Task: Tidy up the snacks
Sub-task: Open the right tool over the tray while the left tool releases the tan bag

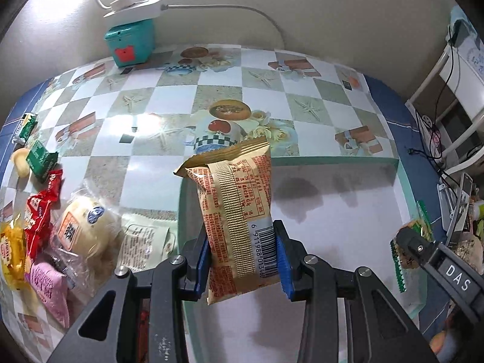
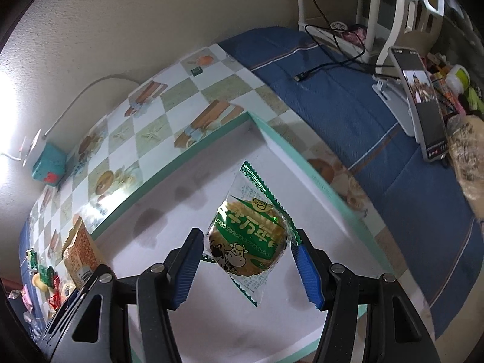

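My left gripper (image 1: 242, 260) is shut on a tan and orange snack packet (image 1: 236, 211), held upright above the left part of a shallow white box with a teal rim (image 1: 332, 160). The same packet shows in the right wrist view (image 2: 80, 251). My right gripper (image 2: 246, 263) holds a green and clear cookie packet (image 2: 248, 239) between its blue pads over the box's white floor (image 2: 187, 211); the right pad touches the wrapper edge. That packet and gripper show at the right in the left wrist view (image 1: 405, 251).
A pile of snacks lies on the checkered tablecloth left of the box: red packets (image 1: 39, 211), a yellow one (image 1: 12, 251), a pink one (image 1: 51, 287), a bun in plastic (image 1: 84, 230), green packs (image 1: 39, 157). A teal box (image 1: 130, 42) stands at the wall. A phone on a stand (image 2: 423, 99) is at the right.
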`<state>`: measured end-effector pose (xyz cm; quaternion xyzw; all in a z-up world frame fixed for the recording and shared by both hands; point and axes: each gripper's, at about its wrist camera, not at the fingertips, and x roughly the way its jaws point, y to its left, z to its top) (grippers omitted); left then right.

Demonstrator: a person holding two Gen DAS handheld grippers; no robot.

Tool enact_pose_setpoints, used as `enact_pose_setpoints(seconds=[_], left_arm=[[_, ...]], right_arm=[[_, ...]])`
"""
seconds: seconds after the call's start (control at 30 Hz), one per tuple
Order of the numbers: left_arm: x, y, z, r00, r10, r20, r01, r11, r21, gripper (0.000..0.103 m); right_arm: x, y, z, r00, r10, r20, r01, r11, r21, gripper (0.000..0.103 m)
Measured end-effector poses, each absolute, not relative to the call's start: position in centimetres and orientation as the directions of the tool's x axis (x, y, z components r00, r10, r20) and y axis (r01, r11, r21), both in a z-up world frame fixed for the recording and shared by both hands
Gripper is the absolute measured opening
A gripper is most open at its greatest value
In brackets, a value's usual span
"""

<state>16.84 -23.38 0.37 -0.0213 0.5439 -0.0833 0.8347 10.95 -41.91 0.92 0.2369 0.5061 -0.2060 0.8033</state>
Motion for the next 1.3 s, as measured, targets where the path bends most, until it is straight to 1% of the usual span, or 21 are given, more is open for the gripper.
enact_pose_setpoints(seconds=[0.2, 0.53, 0.63, 0.67, 0.77, 0.83, 0.9, 0.93, 0.97, 1.07, 1.13, 1.2, 1.3], left_arm=[[17.6, -23.7, 0.4, 0.412, -0.159, -0.897, 0.123, 0.985, -0.119, 0.040], [18.1, -24.7, -0.3, 0.405, -0.142, -0.903, 0.143, 0.986, -0.091, 0.040], [18.2, -24.7, -0.2, 0.406, -0.139, -0.903, 0.139, 0.986, -0.090, 0.044], [18.2, -24.6, -0.1, 0.408, -0.143, -0.902, 0.140, 0.986, -0.093, 0.047], [18.2, -24.4, 0.4, 0.409, -0.147, -0.901, 0.135, 0.986, -0.100, 0.049], [18.3, -24.1, 0.8, 0.406, -0.141, -0.903, 0.119, 0.988, -0.101, 0.055], [18.5, -23.6, 1.3, 0.404, -0.125, -0.906, 0.090, 0.991, -0.096, 0.066], [18.5, -23.2, 1.5, 0.403, -0.117, -0.908, 0.074, 0.993, -0.095, 0.067], [18.6, -22.8, 1.7, 0.400, -0.111, -0.910, 0.056, 0.994, -0.097, 0.069], [18.8, -21.6, 2.1, 0.398, -0.084, -0.913, 0.006, 0.996, -0.089, 0.070], [18.9, -20.9, 2.3, 0.403, -0.063, -0.913, -0.023, 0.997, -0.079, 0.072], [19.1, -20.2, 2.5, 0.406, -0.047, -0.913, -0.050, 0.996, -0.073, 0.081], [19.1, -19.3, 2.7, 0.411, -0.035, -0.911, -0.089, 0.993, -0.078, 0.081]], right_arm=[[12.2, -42.2, 0.9, 0.409, -0.109, -0.906, 0.551, 0.821, 0.150, 0.063], [13.4, -42.7, -1.2, 0.381, -0.082, -0.921, 0.559, 0.814, 0.158, 0.064], [13.4, -43.0, -1.3, 0.374, -0.090, -0.923, 0.566, 0.810, 0.150, 0.064], [13.4, -43.1, -1.3, 0.373, -0.088, -0.924, 0.569, 0.808, 0.152, 0.064], [13.2, -43.5, -1.4, 0.367, -0.074, -0.927, 0.576, 0.801, 0.164, 0.065], [13.2, -43.6, -1.3, 0.363, -0.082, -0.928, 0.576, 0.803, 0.154, 0.065], [13.2, -43.6, -1.0, 0.365, -0.089, -0.927, 0.572, 0.807, 0.148, 0.067], [13.2, -43.6, -0.7, 0.370, -0.090, -0.925, 0.569, 0.809, 0.149, 0.067], [13.2, -43.5, -0.5, 0.377, -0.090, -0.922, 0.565, 0.811, 0.152, 0.071], [13.2, -43.2, 0.7, 0.393, -0.109, -0.913, 0.546, 0.826, 0.137, 0.073], [13.3, -43.0, 1.4, 0.402, -0.127, -0.907, 0.536, 0.836, 0.120, 0.078], [13.3, -42.8, 2.2, 0.415, -0.138, -0.899, 0.528, 0.842, 0.114, 0.082], [13.3, -42.5, 3.1, 0.430, -0.152, -0.890, 0.516, 0.850, 0.104, 0.083]])
